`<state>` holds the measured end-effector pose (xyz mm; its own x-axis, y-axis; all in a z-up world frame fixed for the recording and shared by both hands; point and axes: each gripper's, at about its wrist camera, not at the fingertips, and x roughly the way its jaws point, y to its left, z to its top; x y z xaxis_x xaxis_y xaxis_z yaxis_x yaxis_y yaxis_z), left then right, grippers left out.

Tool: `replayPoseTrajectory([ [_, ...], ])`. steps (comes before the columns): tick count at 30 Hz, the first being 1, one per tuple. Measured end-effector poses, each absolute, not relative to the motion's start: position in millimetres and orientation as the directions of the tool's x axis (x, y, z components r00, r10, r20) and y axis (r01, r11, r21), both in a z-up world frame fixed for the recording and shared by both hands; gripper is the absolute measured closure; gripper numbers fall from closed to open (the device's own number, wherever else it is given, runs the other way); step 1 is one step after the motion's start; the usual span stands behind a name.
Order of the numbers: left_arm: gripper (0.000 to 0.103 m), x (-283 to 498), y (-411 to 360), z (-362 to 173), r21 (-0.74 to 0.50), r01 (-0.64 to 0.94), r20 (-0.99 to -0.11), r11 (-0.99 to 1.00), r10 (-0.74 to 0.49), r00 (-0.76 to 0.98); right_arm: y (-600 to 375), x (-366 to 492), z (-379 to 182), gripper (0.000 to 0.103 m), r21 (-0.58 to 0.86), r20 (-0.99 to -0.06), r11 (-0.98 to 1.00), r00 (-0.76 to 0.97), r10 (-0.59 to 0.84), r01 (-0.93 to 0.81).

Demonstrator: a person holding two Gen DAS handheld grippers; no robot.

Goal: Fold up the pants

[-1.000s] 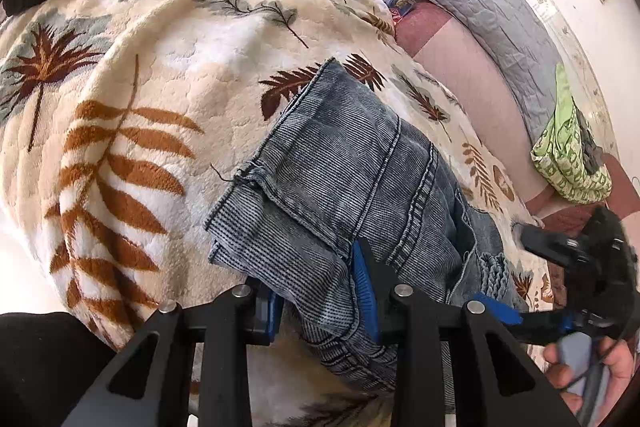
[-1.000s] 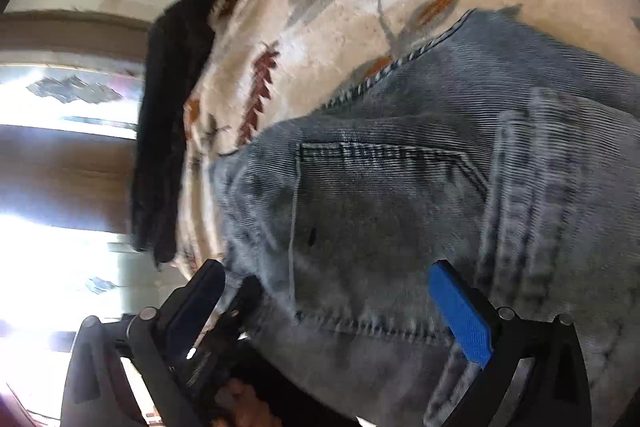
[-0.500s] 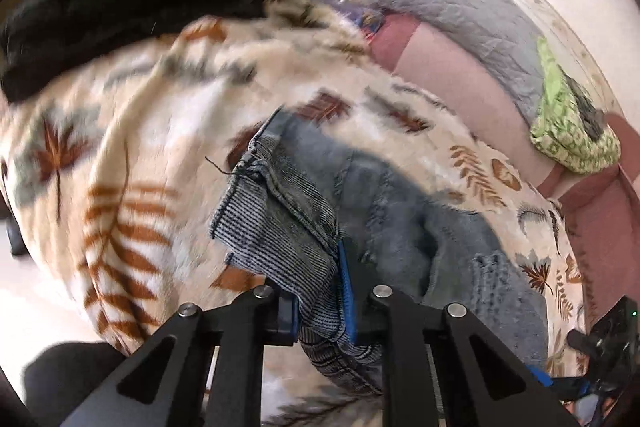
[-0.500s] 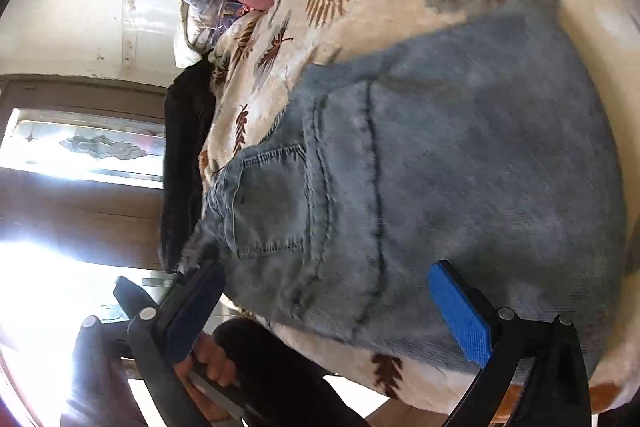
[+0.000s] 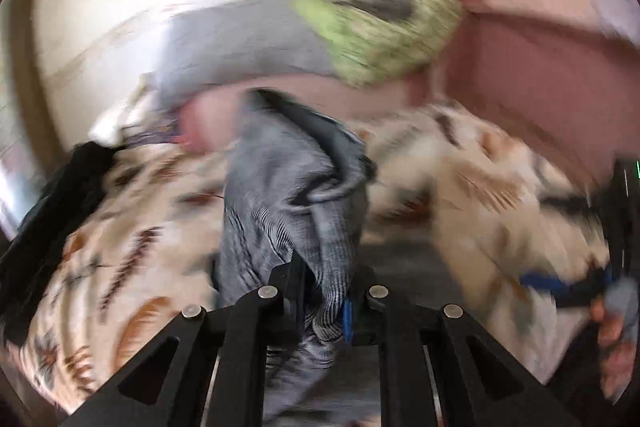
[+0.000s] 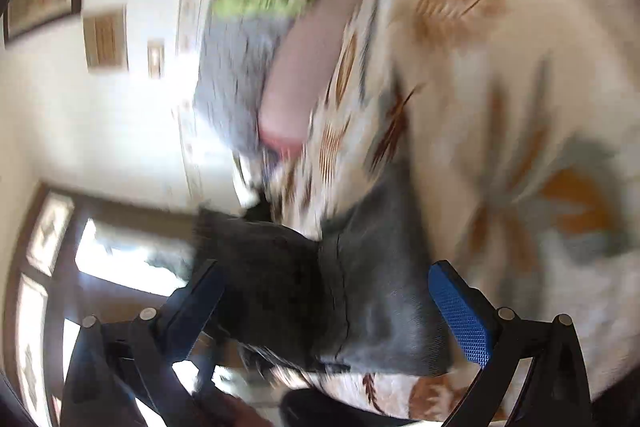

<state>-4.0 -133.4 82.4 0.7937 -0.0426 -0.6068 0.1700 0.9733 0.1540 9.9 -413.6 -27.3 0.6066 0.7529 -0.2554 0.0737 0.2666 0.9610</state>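
- The pants, grey-blue denim, are seen bunched and lifted at the centre of the left wrist view, rising from the lower middle of the frame above the leaf-print blanket.
- A fold of the denim is pinched between the pads of the left gripper, whose jaws are closing to a narrow gap on the cloth.
- In the right wrist view the pants are seen low in the frame, between the spread fingers of the right gripper; its jaws are held wide and no pad is seen pressing on the fabric.
- The right gripper is glimpsed, blurred, at the right edge of the left wrist view, held by a hand.
- A grey pillow and a green patterned cloth are seen in the upper part of that frame.
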Motion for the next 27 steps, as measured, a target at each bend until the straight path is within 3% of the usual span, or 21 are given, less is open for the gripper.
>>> replayPoseTrajectory([
  [4,0.090,7,-187,-6,0.199,0.339,-0.803,0.920,-0.045,0.595,-442,3,-42,0.000,0.968,-0.244,0.222,0.645,0.724,0.117],
  [7,0.085,-3,-194,-8,0.263,0.356,-0.778,0.897,-0.021,0.627,-444,3,-43,0.000,0.965,-0.255,0.234,0.632,0.732,0.118],
  [9,0.065,-2,-186,6,0.147,0.389,-0.806,0.909,-0.118,0.580,-445,5,-42,0.000,0.961,-0.265,0.254,0.628,0.731,0.111],
  [13,0.060,-17,-152,52,0.005,0.396,-0.774,0.918,-0.247,0.583,-437,9,-41,0.000,0.957,-0.273,0.274,0.623,0.733,0.097],
  [16,0.045,-26,-112,84,-0.071,0.344,-0.706,0.936,-0.291,0.646,-432,3,-34,0.000,0.949,-0.283,0.307,0.621,0.731,0.071],
  [19,0.037,-25,-60,94,-0.057,0.183,-0.661,0.981,-0.175,0.730,-419,-4,-21,0.000,0.965,-0.214,0.263,0.598,0.772,0.006],
  [22,0.037,-7,-20,74,-0.027,0.036,-0.718,0.999,-0.044,0.695,-381,-1,3,0.000,0.965,-0.170,0.247,0.516,0.839,-0.084],
  [24,0.037,1,-8,58,-0.030,0.003,-0.752,1.000,-0.024,0.659,-356,2,7,0.000,0.971,-0.141,0.212,0.448,0.883,-0.111],
  [26,0.037,5,-10,39,-0.032,0.020,-0.774,0.999,-0.037,0.632,-338,5,-7,0.000,0.962,-0.206,0.262,0.427,0.880,-0.076],
  [27,0.037,2,-10,31,-0.027,0.045,-0.790,0.999,-0.049,0.612,-332,8,-23,0.000,0.943,-0.293,0.331,0.417,0.861,-0.021],
])
